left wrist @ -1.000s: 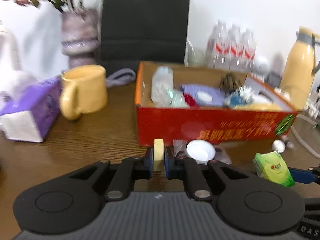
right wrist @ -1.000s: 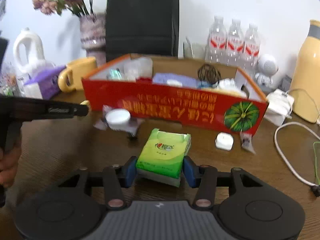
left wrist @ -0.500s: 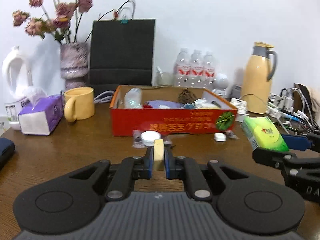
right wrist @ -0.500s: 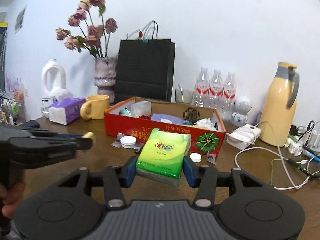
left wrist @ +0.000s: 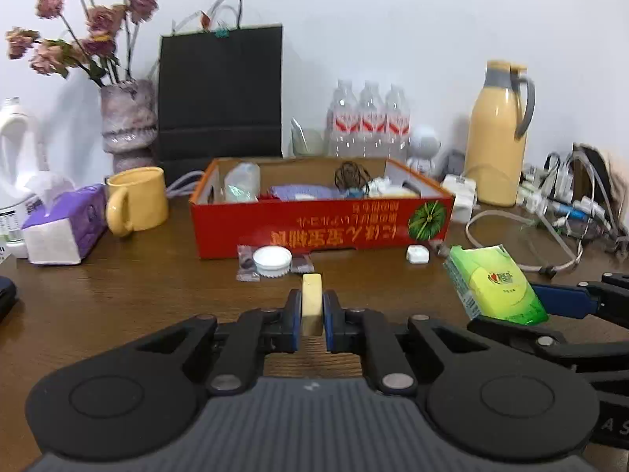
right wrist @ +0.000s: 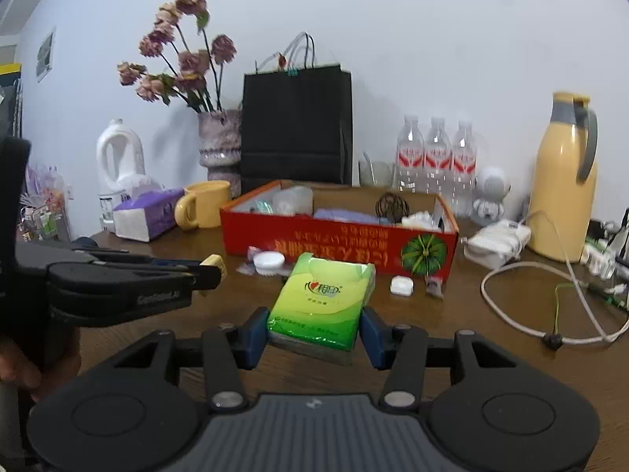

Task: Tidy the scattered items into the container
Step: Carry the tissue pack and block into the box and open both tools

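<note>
With both grips loaded above the tabletop (left wrist: 118,306): two items up, none dropped in.
Left hand-held gripper (left wrist: 312,314): pinched tight on a small cream block (left wrist: 311,303), upright between the blue pads.
Right hand-held gripper (right wrist: 314,332): clamped across a green tissue pack (right wrist: 322,295), tilted up toward the camera.
Red box (right wrist: 338,246): straight ahead, well apart from both grips, holding a plastic bottle, purple cloth and wire ball.
Loose on the wood: white lid (left wrist: 272,260) on clear packets and a small white case (left wrist: 417,254), just in front of the box.
</note>
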